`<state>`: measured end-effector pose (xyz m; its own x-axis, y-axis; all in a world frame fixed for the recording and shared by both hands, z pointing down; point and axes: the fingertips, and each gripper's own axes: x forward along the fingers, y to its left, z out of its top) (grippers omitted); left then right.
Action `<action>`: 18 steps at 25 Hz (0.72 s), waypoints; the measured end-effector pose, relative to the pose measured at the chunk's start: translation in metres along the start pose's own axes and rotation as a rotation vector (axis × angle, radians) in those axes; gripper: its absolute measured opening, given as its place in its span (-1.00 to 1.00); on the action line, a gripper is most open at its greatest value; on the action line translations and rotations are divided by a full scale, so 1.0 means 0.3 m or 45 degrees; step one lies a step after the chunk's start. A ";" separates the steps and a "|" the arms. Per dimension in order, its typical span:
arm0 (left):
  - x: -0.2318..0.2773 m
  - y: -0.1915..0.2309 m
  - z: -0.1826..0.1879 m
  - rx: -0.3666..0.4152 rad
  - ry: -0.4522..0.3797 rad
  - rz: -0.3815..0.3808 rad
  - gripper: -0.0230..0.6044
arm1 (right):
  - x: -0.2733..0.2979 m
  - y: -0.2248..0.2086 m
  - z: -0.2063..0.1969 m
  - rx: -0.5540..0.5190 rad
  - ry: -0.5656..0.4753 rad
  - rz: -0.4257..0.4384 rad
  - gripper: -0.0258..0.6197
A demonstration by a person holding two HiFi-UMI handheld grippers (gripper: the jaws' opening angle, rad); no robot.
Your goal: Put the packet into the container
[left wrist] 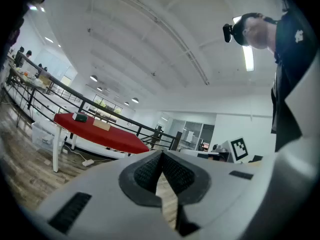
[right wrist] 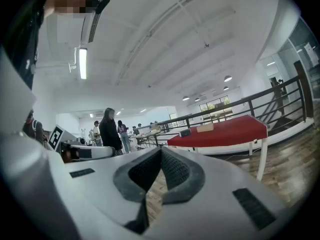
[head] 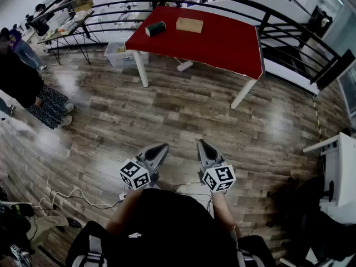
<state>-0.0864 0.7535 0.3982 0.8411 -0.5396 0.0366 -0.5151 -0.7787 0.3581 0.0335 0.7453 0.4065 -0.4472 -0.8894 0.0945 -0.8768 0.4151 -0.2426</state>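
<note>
Red table (head: 222,38) on wood floor (head: 167,110), black railing (head: 295,31) behind.

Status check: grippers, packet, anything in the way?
Both shut, empty: left gripper, right gripper, held low by the person. Dark packet and tan container untouched on the red table, apart. Bare floor between, nothing blocking.

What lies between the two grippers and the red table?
Head view: only wooden floor, with a white power strip near the red table.
</note>
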 end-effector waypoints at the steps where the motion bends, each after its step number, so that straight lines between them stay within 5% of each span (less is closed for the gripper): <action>1: 0.022 -0.001 0.002 0.000 0.002 -0.002 -0.90 | 0.008 -0.025 0.005 0.004 0.003 -0.001 -0.85; 8: 0.082 0.061 0.018 -0.002 -0.008 0.037 -0.90 | 0.076 -0.102 0.011 0.007 0.015 0.018 -0.85; 18: 0.233 0.344 0.140 0.000 -0.041 0.042 -0.90 | 0.382 -0.208 0.063 -0.014 0.032 0.022 -0.85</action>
<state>-0.0875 0.6221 0.3985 0.8181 -0.5748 0.0183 -0.5424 -0.7605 0.3571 0.0403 0.6137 0.4142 -0.4665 -0.8771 0.1147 -0.8708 0.4326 -0.2336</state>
